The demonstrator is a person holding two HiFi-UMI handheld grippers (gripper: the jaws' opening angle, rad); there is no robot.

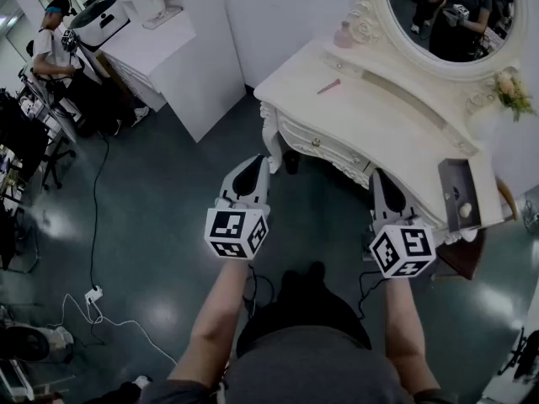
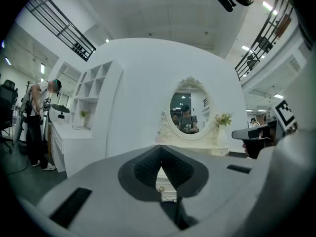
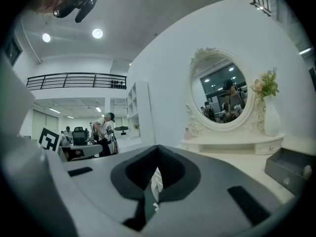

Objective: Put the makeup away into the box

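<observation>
White carved dressing table point(image 1: 396, 124) — slim pink makeup stick point(image 1: 328, 87) near its back left corner, grey open box point(image 1: 459, 194) at its right edge. Left gripper point(image 1: 252, 163) and right gripper point(image 1: 381, 176) both clenched, empty — stick not yet packed.

An oval mirror point(image 1: 455, 15) backs the white dressing table point(image 1: 379, 116), with flowers point(image 1: 511, 91) just beside it.
</observation>
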